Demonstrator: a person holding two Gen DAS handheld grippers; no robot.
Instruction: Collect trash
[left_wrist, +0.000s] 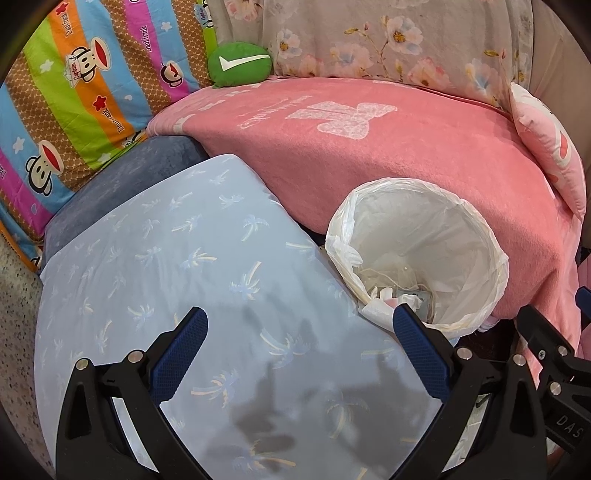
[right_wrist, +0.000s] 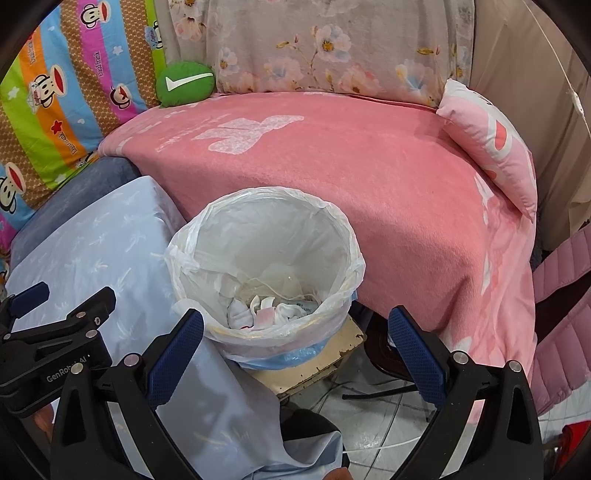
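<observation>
A trash bin lined with a white plastic bag (right_wrist: 347, 243) stands beside the bed, in front of the pink blanket. Crumpled white and pink trash (right_wrist: 266, 308) lies at its bottom; it also shows in the left wrist view (left_wrist: 388, 295). The bin rim (left_wrist: 491, 251) is up and right of my left gripper. My left gripper (left_wrist: 299, 328) is open and empty above a light blue palm-print sheet (left_wrist: 184, 266). My right gripper (right_wrist: 295, 328) is open and empty, just in front of the bin. The left gripper also shows in the right wrist view (right_wrist: 62, 299).
A pink blanket (right_wrist: 369, 177) covers the bed. A green cushion (right_wrist: 184, 84), a striped monkey-print quilt (right_wrist: 55, 92), a floral cover (right_wrist: 332, 48) and a pink pillow (right_wrist: 495, 147) lie around it. The bin stands on a worn board (right_wrist: 314, 373). Cables cross the tiled floor (right_wrist: 369, 417).
</observation>
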